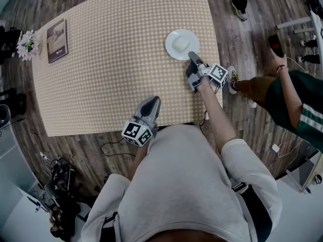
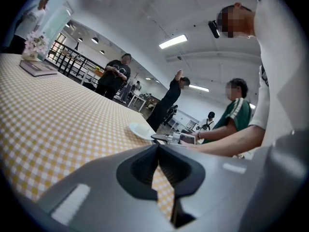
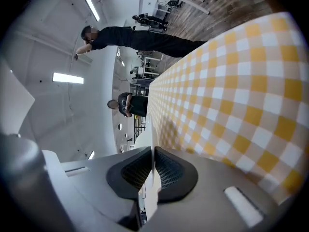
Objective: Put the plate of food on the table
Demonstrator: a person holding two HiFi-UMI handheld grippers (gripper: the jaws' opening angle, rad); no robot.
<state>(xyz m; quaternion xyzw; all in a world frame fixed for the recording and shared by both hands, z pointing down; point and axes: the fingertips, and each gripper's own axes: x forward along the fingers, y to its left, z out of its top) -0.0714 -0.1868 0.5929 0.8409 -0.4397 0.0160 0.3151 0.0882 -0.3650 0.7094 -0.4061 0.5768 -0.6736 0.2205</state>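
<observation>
Though booklet (image 1: 57,40) print too small, right hand-held gripper (image 1: 192,56) tight on rim of plate (image 1: 170,38), left hand-held gripper (image 1: 153,101) closed

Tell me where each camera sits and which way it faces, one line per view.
Head view: on the person's head, facing steeply down at the table, plate, left gripper, right gripper, own torso.
Left gripper view: on that gripper, facing across the table; own shut jaws show.
Right gripper view: rolled sideways, jaws clamped on the plate rim.
All three share the plate.
</observation>
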